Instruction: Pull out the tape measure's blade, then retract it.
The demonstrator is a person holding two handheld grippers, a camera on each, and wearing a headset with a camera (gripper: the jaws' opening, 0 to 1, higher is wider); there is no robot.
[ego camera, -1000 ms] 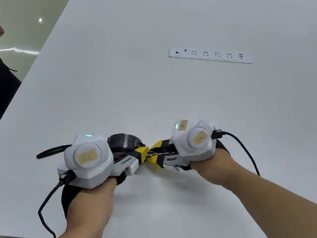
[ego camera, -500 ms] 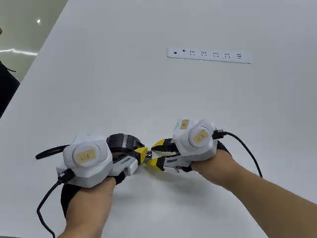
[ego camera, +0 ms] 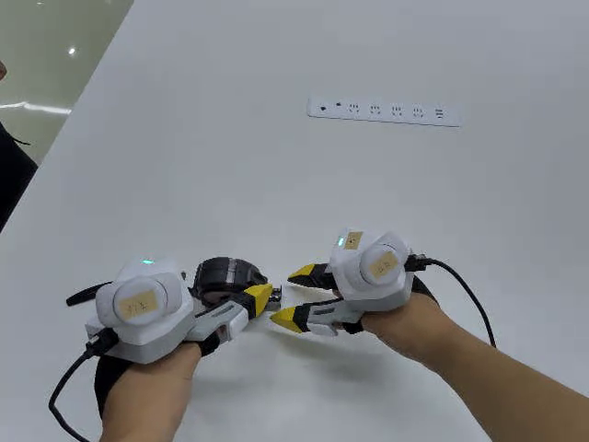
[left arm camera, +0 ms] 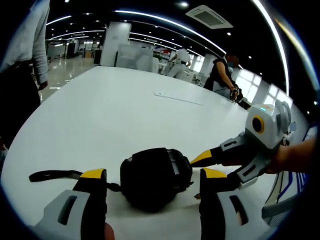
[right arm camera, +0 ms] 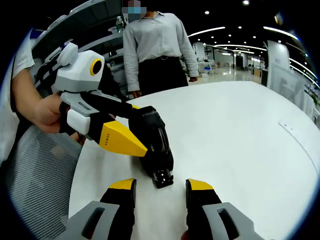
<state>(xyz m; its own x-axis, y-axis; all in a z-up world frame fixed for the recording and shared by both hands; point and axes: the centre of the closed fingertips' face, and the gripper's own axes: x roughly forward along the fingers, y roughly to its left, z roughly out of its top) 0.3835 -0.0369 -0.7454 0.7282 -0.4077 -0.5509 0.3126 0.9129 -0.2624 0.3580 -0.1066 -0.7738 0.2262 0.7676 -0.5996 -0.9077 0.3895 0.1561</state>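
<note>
Tape measure (ego camera: 224,276) lies on the white table (ego camera: 276,166), low and left of centre in the head view, its black case between the jaws of the left gripper (left arm camera: 152,176). In the left gripper view those jaws bracket the case with a sliver of space on the side of the strap (left arm camera: 50,175). Whether they press on the case cannot be told.

The change is on the other side. Half a second ago the tips of the right gripper (ego camera: 290,296) were bunched against the case's mouth. Now it has drawn off toward the lower right and its jaws are spread with nothing between them. In the right gripper view the mouth of the case lies just ahead of its yellow tips, apart from them, and no blade shows outside the case.

The blade therefore looks fully housed. Either a pull has been let go, or the end of the blade was never caught, in which case the right gripper would have to close in on the mouth again.
</note>
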